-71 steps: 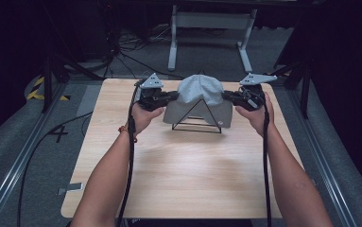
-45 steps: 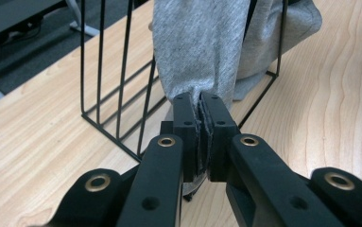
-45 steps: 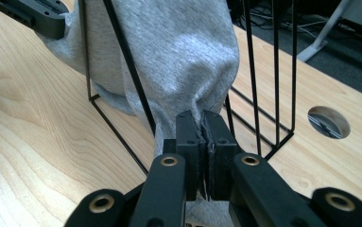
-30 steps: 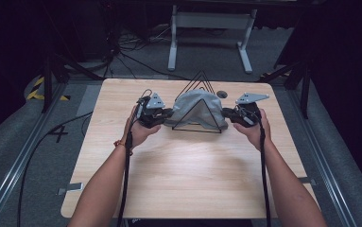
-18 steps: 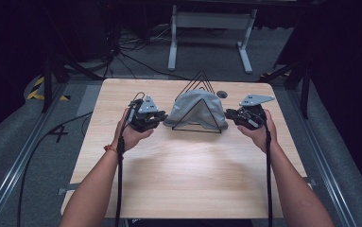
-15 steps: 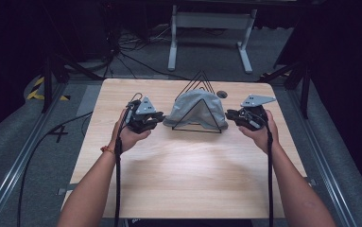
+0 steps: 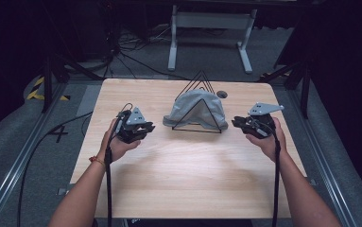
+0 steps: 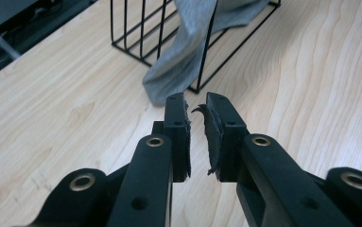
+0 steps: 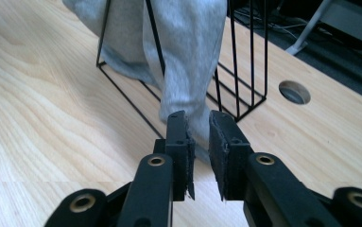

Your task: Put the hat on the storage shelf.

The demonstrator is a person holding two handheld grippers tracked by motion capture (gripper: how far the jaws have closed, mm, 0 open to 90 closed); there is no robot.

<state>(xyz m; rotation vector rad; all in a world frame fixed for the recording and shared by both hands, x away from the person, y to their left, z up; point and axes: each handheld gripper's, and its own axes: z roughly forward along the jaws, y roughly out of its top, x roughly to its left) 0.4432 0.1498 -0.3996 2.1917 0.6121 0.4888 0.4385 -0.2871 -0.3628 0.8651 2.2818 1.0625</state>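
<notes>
Both grippers flank what we see at mid-table: the left gripper (image 7: 143, 127) and the right gripper (image 7: 239, 122) each show jaws slightly parted with nothing between them. We find the grey cloth (image 7: 196, 109) draped over a black wire rack (image 7: 198, 81) on the wooden table (image 7: 188, 179), between the two tools and apart from both, its hem near each pair of tips.

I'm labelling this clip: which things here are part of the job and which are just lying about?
Part of the job:
- grey cloth, draped over the rack
- black wire rack on the table
- left gripper and right gripper, one on each side, jaws slightly apart, holding nothing

Just lying about:
- white stand on the floor beyond the table
- floor cables
</notes>
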